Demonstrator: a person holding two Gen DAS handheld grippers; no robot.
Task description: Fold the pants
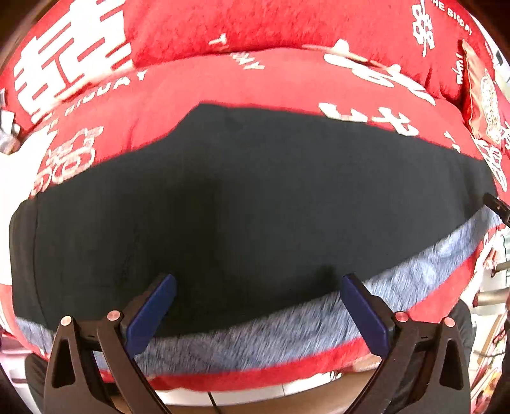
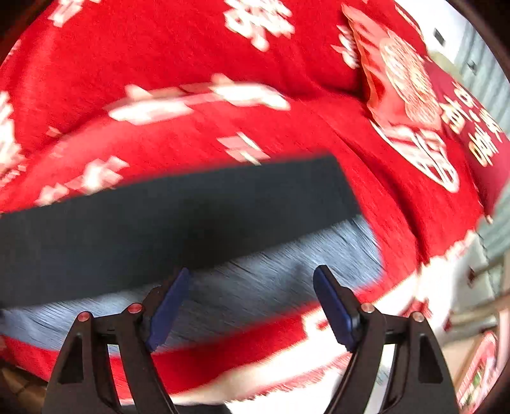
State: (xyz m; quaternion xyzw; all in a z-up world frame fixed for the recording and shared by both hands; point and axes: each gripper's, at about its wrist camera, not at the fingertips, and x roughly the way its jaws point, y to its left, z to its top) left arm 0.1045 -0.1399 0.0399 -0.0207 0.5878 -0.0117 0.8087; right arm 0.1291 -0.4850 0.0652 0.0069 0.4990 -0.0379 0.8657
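Dark navy pants (image 1: 242,197) lie flat across a red sofa seat, with a strip of their grey fleecy lining (image 1: 287,321) showing along the near edge. My left gripper (image 1: 258,305) is open and empty, hovering over the near edge of the pants. In the right wrist view the same pants (image 2: 178,219) end at a straight cut edge on the right, with the grey lining (image 2: 271,280) below. My right gripper (image 2: 251,299) is open and empty above the lining. That view is motion-blurred. A tip of the right gripper (image 1: 497,207) shows at the left view's right edge.
The sofa cover (image 1: 223,79) is red with white characters, with a back cushion (image 1: 255,22) behind the pants. A red patterned cushion (image 2: 398,76) leans at the right end. The seat's front edge (image 1: 255,379) is close below the pants.
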